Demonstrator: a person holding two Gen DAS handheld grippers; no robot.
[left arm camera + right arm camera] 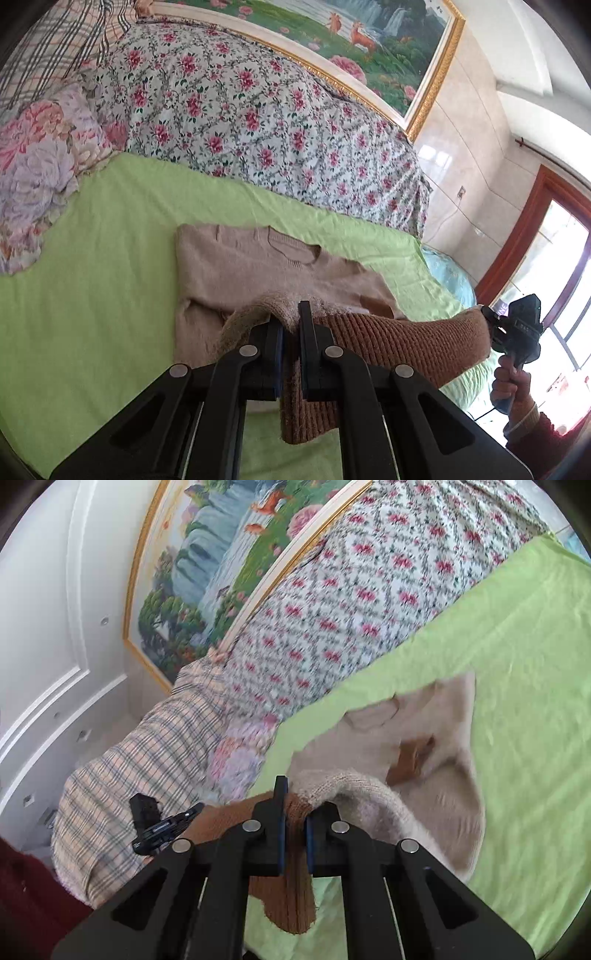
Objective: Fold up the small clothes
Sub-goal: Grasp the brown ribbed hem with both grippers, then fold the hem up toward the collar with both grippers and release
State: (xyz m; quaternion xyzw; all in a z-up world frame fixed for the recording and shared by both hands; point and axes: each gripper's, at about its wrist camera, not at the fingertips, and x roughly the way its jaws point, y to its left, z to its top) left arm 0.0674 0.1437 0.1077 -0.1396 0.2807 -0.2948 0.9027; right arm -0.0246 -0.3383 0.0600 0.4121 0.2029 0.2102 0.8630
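Left wrist view: my left gripper (291, 325) is clamped on the brown ribbed hem (388, 347) of the sweater (236, 266). My right gripper (294, 812) pinches the same hem at its other end. So the hem hangs stretched left to right between both hands, lifted off the green sheet (92, 258). The rest of the sweater lies flat on the far side of my fingers, neck hole (293, 245) pointing away. I think the next move is carrying the hem far, up toward the neck; both hands are equally close. Knit is soft, fuzzy, tan; the hem is bumpy w/ ridges. A flowery quilt (240, 110) is piled behind.
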